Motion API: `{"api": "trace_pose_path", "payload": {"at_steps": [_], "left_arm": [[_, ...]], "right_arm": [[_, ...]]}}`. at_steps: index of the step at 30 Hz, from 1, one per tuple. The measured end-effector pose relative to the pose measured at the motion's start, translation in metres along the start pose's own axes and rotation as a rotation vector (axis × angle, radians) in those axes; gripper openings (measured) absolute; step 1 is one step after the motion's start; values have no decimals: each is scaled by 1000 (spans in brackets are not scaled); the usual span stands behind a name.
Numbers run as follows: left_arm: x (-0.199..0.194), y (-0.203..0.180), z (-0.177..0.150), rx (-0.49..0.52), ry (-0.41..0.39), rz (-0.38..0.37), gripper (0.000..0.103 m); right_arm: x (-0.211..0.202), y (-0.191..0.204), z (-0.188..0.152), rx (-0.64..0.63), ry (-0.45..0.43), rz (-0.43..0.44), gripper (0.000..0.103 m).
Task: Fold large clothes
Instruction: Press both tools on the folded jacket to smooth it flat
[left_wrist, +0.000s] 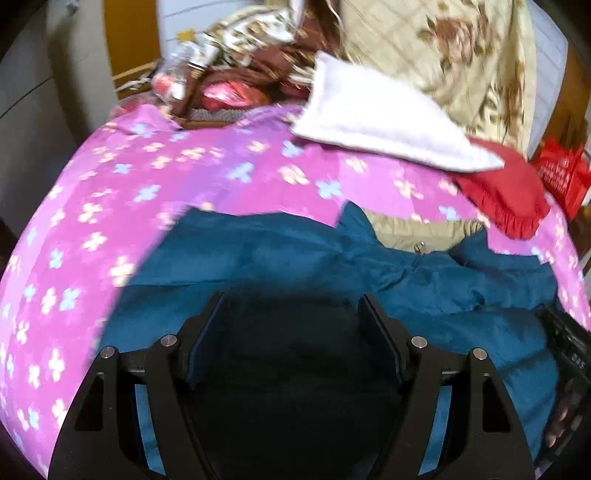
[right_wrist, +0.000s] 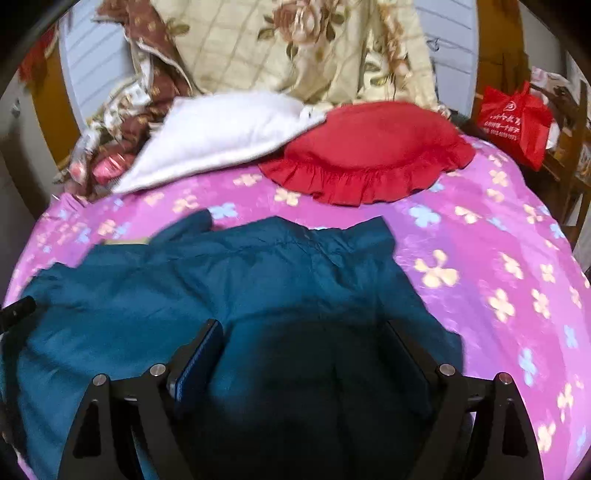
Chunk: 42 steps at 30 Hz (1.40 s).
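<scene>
Teal padded fabric jacket spread flat on the near half of the bed, whose pink bedspread with pale flower print shows around it on the left, right and far sides. In the left wrist view a beige lining panel shows at the jacket's far edge. Left tongs: jaws wide apart, nothing between them, poised over the teal cloth. Right tongs: jaws likewise wide apart and holding nothing, above the jacket's near portion. Toward the far edge of the bed lie a round red cushion with a ruffled border and, touching its left side, a white fleecy cloth. Behind them, a cream quilt with rose print. Red carrier bag beyond the far right corner.
</scene>
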<state>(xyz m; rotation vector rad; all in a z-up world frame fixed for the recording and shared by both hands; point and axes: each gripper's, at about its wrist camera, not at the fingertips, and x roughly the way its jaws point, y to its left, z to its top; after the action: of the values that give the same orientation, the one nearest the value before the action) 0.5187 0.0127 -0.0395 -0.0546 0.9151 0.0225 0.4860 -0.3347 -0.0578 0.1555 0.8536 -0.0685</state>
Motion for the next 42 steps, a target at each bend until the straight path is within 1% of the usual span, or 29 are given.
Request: {"api": "trace_pose_path", "payload": {"at_steps": [2, 4, 6, 8, 10, 11, 13, 14, 16, 18, 21, 23, 25, 27, 29, 30, 32, 34, 35, 36, 37, 39, 42], "left_arm": [[-16, 20, -5, -14, -20, 41, 73], [-25, 41, -15, -38, -28, 83, 73], [-32, 65, -26, -80, -33, 95, 73], [-30, 88, -40, -121, -15, 98, 73], [-21, 99, -50, -143, 15, 95, 73], [-14, 104, -54, -159, 30, 84, 73], [-7, 111, -60, -191, 39, 49, 78], [-5, 112, -62, -196, 38, 46, 81], [-2, 114, -63, -200, 32, 37, 82], [0, 115, -64, -209, 31, 24, 82], [-3, 117, -64, -220, 41, 12, 82], [-13, 121, -65, -234, 44, 11, 82], [-24, 124, -68, -239, 35, 15, 82], [-38, 129, -72, -237, 18, 15, 82], [-56, 135, -78, -227, -14, 47, 82], [-62, 137, -81, -220, -23, 59, 82], [-77, 140, -89, -208, -47, 92, 82], [-91, 142, -101, -210, -64, 110, 82], [-98, 143, -108, -217, -67, 105, 82], [-104, 142, -114, -221, -68, 95, 82], [-113, 139, -123, -218, -77, 84, 82], [-125, 130, -133, -192, -100, 90, 82], [-145, 116, -152, -144, -170, 137, 82]], "right_arm": [[-24, -6, -12, 3, -15, 27, 86], [-41, -10, -26, -8, -21, 33, 86], [-56, -17, -43, -16, -42, 10, 86], [-61, -24, -56, -22, -54, -27, 86], [-55, -35, -64, -10, -36, -61, 86], [-48, -43, -67, 14, -18, -64, 86], [-40, -59, -69, 93, -4, -20, 91], [-37, -67, -69, 134, 3, 4, 91], [-30, -80, -69, 194, 27, 53, 96], [-24, -87, -73, 219, 33, 82, 100], [-22, -92, -79, 251, 36, 98, 101], [-27, -90, -79, 251, 38, 72, 101], [-41, -83, -78, 216, 21, 11, 101], [-58, -76, -78, 172, 4, -32, 99], [-74, -72, -79, 145, -13, -37, 99], [-86, -70, -80, 133, -35, -36, 99], [-102, -62, -81, 119, -72, -34, 96], [-112, -46, -78, 107, -81, 7, 80], [-114, -33, -74, 97, -71, 42, 77], [-114, -20, -70, 83, -65, 72, 69], [-113, -7, -67, 64, -61, 98, 64], [-108, 29, -58, 0, -57, 138, 63], [-92, 74, -50, -68, -51, 172, 63]]}}
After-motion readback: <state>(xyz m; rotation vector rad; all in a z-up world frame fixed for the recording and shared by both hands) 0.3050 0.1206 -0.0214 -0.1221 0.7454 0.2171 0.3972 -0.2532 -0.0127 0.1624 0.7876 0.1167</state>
